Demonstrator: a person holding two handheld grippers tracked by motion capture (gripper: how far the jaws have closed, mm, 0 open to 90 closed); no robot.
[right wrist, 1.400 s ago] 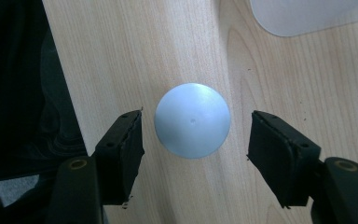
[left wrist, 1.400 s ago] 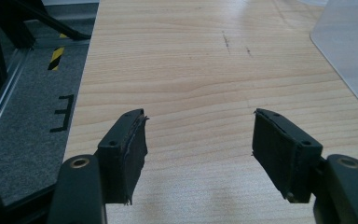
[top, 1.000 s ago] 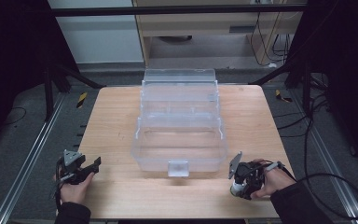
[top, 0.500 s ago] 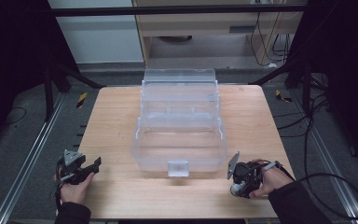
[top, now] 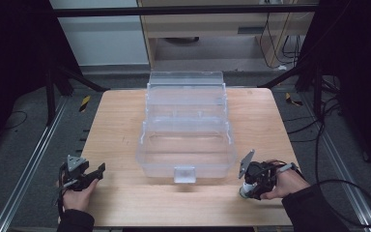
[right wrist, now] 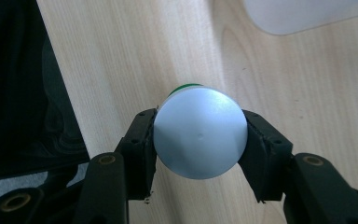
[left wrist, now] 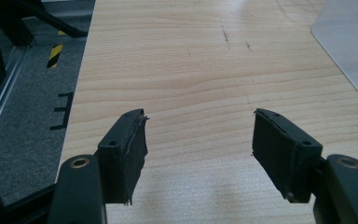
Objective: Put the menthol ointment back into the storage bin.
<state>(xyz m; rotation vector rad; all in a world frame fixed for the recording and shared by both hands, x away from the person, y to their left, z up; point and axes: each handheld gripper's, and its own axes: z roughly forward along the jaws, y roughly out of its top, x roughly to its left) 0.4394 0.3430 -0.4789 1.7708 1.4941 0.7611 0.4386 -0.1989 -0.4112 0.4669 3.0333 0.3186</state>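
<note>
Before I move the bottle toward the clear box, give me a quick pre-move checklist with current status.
1. Right hand-held gripper shut on the white-capped bottle: ok, both jaws press the cap's sides.
2. Bottle type and contents: cannot tell; just the white cap and a green edge below it are visible.
3. Clear plastic box open and ready to receive: ok, its tiers are spread and the front compartment looks empty.
4. Path from bottle to box: ok, bare wooden table lies between them.
5. Left hand-held gripper free: ok, jaws open, holding nothing, over bare wood.
6. Left hand-held gripper away from the box: ok, it sits near the table's front left corner.
</note>
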